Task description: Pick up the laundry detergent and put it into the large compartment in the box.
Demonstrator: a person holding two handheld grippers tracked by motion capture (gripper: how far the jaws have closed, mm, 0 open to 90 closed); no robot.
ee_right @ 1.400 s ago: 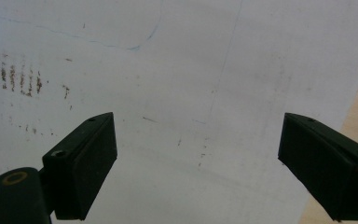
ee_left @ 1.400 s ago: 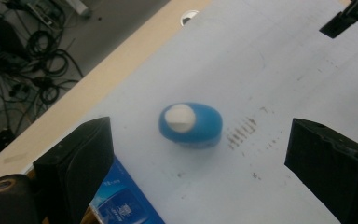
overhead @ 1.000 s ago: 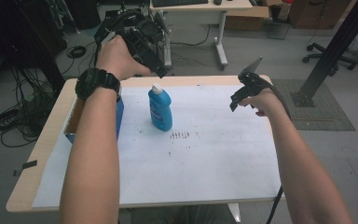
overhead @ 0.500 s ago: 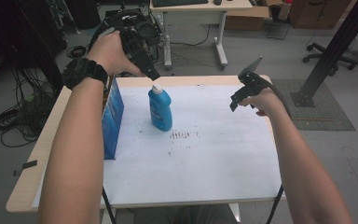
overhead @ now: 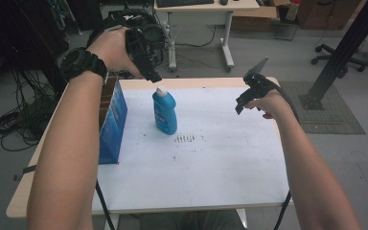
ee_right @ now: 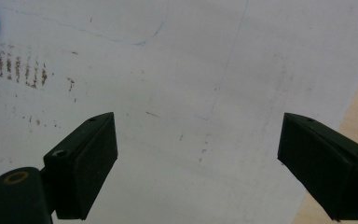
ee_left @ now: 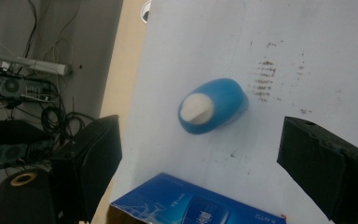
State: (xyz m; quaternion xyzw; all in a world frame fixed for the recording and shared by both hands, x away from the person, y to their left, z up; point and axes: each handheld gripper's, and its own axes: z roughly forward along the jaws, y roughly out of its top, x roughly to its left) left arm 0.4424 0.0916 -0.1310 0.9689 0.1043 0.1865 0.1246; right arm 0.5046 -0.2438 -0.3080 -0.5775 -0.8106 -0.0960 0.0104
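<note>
Bottle: blue bottle (overhead: 165,112) stands upright on the white sheet (overhead: 211,158) of the counter (overhead: 24,201), just right of the blue box (overhead: 111,122).
Change: your left gripper (overhead: 149,72) has come from above the box to just over the white cap (ee_left: 196,107), its fingers just narrowing yet apart, nothing pressed.
Right gripper (overhead: 243,100): unmoved, fingers wide apart over bare sheet.
Meaning: you look lined up; lower and clamp the neck next.

high view overhead, tool views close, downward; shared blue bottle (overhead: 165,111) (ee_left: 212,112)
</note>
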